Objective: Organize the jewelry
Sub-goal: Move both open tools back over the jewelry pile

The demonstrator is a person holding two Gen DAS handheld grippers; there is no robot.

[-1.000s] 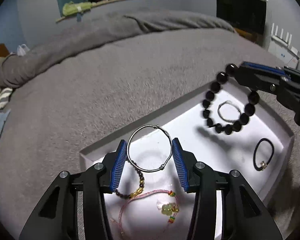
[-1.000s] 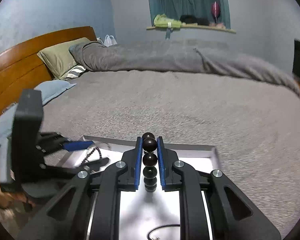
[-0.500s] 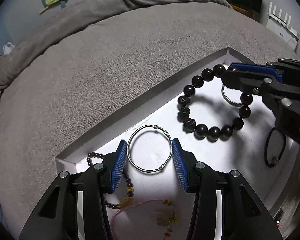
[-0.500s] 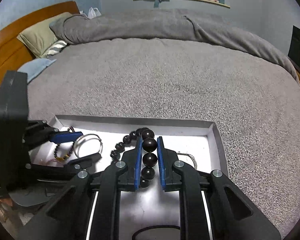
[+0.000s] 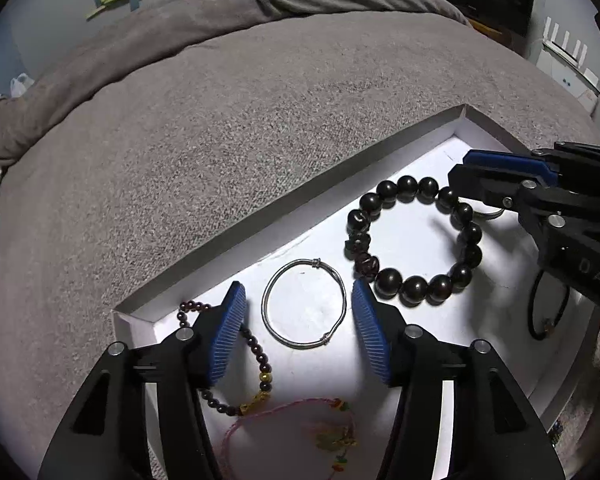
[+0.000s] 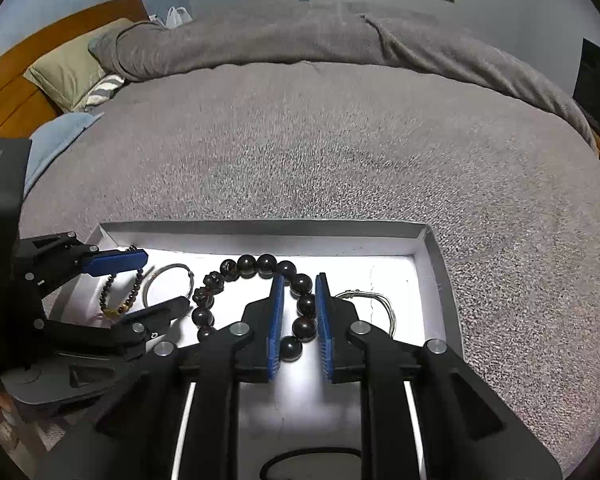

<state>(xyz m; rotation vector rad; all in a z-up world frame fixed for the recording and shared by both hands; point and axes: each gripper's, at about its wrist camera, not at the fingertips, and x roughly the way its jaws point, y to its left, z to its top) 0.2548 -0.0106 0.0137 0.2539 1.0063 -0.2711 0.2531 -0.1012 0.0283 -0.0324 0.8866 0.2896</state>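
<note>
Let go of the thin silver wire bangle (image 5: 316, 261), gripped between blue ribbed pads half a second earlier. Set it flat on the floor of the shallow white cardboard tray (image 5: 292, 224), towards the left end. Spread the fingers of the left gripper (image 5: 298, 294) wide, one on each side of the bangle, touching neither side.

Lowered the large dark round-bead bracelet (image 5: 388, 280), dangling in the air a second earlier, until flat on the tray floor just right of the bangle. Held the right gripper (image 6: 299, 280) low over its right arc, with a run of beads between narrowly parted pads. Could not tell whether still nipping a bead or already slack.

Judged both pieces as placed, side by side and not tangled. Needed only a clean lift away without dragging the beads. Left untouched at the near left a small dark-red beaded bracelet with gold beads (image 5: 260, 360) and a pink cord bracelet (image 5: 236, 432).
</note>
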